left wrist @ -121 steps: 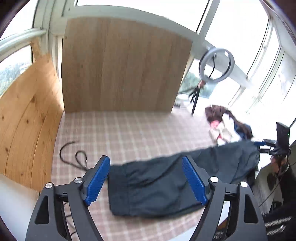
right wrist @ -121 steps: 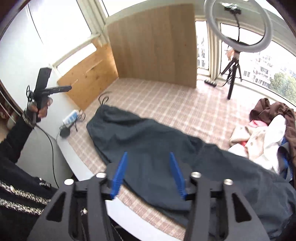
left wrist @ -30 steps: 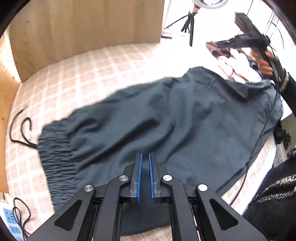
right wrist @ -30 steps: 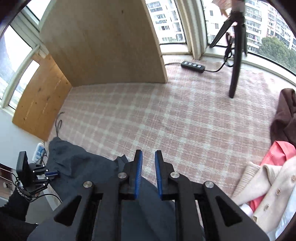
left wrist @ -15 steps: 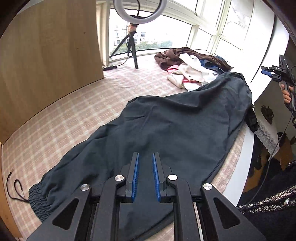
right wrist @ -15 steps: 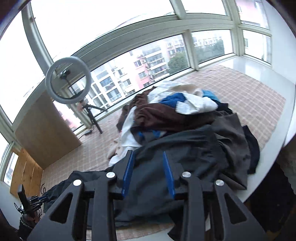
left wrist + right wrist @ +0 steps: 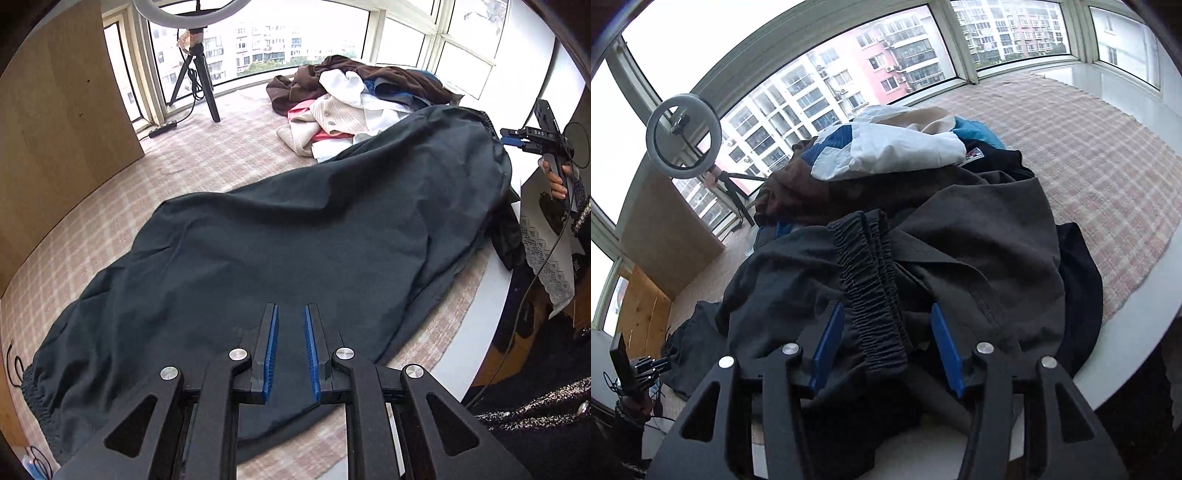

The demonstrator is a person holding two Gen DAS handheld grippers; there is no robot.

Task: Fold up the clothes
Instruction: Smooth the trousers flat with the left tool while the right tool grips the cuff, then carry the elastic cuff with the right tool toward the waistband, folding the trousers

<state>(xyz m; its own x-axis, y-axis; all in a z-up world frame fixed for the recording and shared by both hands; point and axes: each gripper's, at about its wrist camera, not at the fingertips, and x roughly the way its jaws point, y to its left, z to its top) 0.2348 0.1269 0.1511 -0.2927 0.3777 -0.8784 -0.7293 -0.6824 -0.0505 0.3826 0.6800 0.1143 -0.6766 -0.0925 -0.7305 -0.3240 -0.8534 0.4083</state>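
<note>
Dark trousers (image 7: 295,236) lie stretched across the checked tablecloth (image 7: 207,158), one gathered elastic end (image 7: 33,391) at the near left. My left gripper (image 7: 290,310) hovers over the near edge of the cloth, open by a narrow gap with nothing pinched. In the right wrist view the other elastic band (image 7: 871,295) runs up between the blue fingers (image 7: 827,339) of my right gripper (image 7: 886,310), which is wide open and straddles it. The left wrist view shows the right gripper (image 7: 511,142), held in a hand, at the far end of the trousers. The left gripper (image 7: 663,363) shows small at the right wrist view's lower left.
A pile of mixed clothes (image 7: 354,99) (image 7: 886,147) lies behind the trousers' far end. A ring light on a tripod (image 7: 199,74) (image 7: 683,133) and a power strip (image 7: 162,129) stand by the window. A wooden board (image 7: 55,110) closes the left. The white table edge (image 7: 480,314) curves at right.
My left gripper's jaws have spread slightly over the trousers. My right gripper has come in close over the elastic band and opened wider around it.
</note>
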